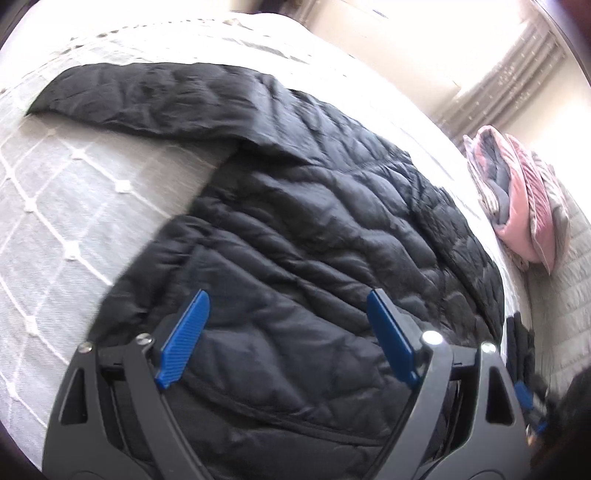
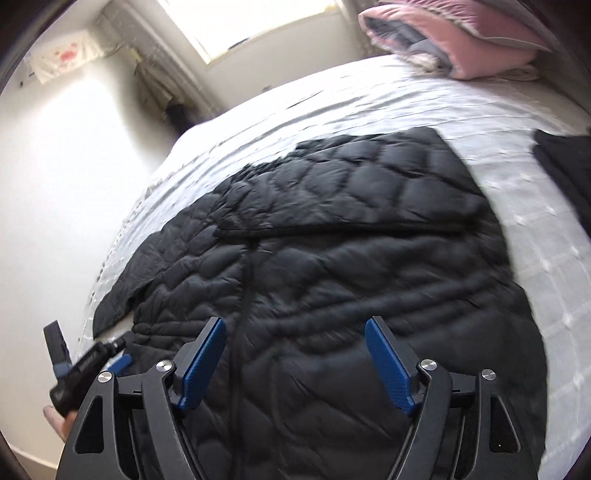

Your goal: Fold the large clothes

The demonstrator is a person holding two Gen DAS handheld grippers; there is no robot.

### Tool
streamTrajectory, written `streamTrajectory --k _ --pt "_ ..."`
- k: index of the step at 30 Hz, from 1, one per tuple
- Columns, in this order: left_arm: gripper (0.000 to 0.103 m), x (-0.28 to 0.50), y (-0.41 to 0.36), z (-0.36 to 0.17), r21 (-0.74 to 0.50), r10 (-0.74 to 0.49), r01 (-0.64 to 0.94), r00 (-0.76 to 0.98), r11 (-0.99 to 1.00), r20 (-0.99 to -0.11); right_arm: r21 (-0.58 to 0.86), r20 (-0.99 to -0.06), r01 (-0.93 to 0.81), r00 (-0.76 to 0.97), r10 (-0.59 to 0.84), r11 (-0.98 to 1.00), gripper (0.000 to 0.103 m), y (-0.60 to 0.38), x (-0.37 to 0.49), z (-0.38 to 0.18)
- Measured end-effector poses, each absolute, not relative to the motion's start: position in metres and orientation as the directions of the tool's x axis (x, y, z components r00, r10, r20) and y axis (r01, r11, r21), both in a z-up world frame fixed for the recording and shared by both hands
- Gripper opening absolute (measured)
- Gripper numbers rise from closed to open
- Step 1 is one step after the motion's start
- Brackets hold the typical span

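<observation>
A black quilted puffer jacket (image 1: 314, 240) lies spread flat on the bed (image 1: 66, 206). One sleeve (image 1: 129, 92) stretches out to the upper left in the left wrist view. In the right wrist view the jacket (image 2: 332, 295) has its other sleeve (image 2: 362, 184) folded across the body. My left gripper (image 1: 288, 295) hovers over the jacket's lower part, jaws wide open and empty. My right gripper (image 2: 296, 320) is also open above the jacket near its zip line, with nothing between the pads. The left gripper (image 2: 88, 363) shows at the lower left of the right wrist view.
A folded pink and grey pile of clothes (image 1: 517, 206) (image 2: 461, 40) sits at the bed's far side. Another dark garment (image 2: 565, 170) lies at the right edge. A white wall and bright window (image 2: 258, 26) stand beyond the bed (image 2: 535, 280).
</observation>
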State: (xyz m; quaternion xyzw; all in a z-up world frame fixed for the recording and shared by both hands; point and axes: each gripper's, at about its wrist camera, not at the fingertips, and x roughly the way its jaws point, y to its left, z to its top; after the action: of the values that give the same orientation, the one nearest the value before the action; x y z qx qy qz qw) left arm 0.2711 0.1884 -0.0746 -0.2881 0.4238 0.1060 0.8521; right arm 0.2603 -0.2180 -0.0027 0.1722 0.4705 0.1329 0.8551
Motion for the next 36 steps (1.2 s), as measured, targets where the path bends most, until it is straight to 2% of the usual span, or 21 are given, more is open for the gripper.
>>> streamTrajectory --k 2,4,6,8,12,14,20,24,32,34,35,36 --pt "0.087 0.267 0.198 -0.075 -0.385 -0.03 -0.452 0.617 0.805 -0.787 0.446 -0.749 -0.064 0.52 0.412 0.893 0.081 -0.223 0.251 -0.007" --pt "0.087 0.26 0.207 -0.073 -0.319 0.053 -0.493 0.603 0.81 -0.796 0.461 -0.748 -0.099 0.492 0.446 0.882 0.081 -0.22 0.248 -0.018" --pt "0.087 0.256 0.214 -0.071 -0.269 0.104 -0.514 0.586 0.815 -0.804 0.416 -0.77 -0.106 0.487 0.412 0.903 0.081 -0.218 0.248 -0.026" --pt "0.087 0.249 0.23 -0.068 -0.281 0.109 -0.53 0.59 0.8 -0.8 0.395 -0.784 -0.099 0.482 0.391 0.913 0.081 -0.218 0.249 -0.031" --pt "0.087 0.241 0.283 -0.066 -0.354 0.114 -0.599 0.603 0.719 -0.789 0.484 -0.754 -0.046 0.486 0.443 0.874 0.081 -0.237 0.251 -0.037" --pt "0.087 0.242 0.314 -0.072 -0.317 0.166 -0.683 0.542 0.658 -0.824 0.486 -0.748 -0.031 0.501 0.435 0.873 0.081 -0.242 0.25 -0.036" --pt "0.087 0.268 0.4 -0.081 -0.211 0.261 -0.786 0.425 0.58 -0.867 0.455 -0.752 -0.084 0.496 0.433 0.886 0.081 -0.227 0.247 -0.032" --pt "0.087 0.293 0.443 -0.099 -0.204 0.248 -0.816 0.386 0.541 -0.889 0.497 -0.709 -0.174 0.484 0.513 0.85 0.081 -0.214 0.24 -0.022" --pt "0.088 0.332 0.445 -0.105 -0.03 0.381 -0.835 0.282 0.55 -0.881 0.456 -0.739 -0.143 0.49 0.463 0.878 0.081 -0.213 0.242 -0.027" --pt "0.075 0.34 0.443 -0.104 -0.013 0.397 -0.833 0.278 0.554 -0.875 0.452 -0.741 -0.137 0.492 0.457 0.881 0.081 -0.215 0.243 -0.028" --pt "0.06 0.343 0.441 -0.102 -0.006 0.402 -0.831 0.276 0.557 -0.873 0.447 -0.744 -0.135 0.492 0.452 0.884 0.081 -0.215 0.243 -0.029" --pt "0.038 0.347 0.44 -0.1 -0.008 0.398 -0.824 0.281 0.566 -0.873 0.446 -0.746 -0.132 0.491 0.449 0.885 0.081 -0.216 0.244 -0.03"
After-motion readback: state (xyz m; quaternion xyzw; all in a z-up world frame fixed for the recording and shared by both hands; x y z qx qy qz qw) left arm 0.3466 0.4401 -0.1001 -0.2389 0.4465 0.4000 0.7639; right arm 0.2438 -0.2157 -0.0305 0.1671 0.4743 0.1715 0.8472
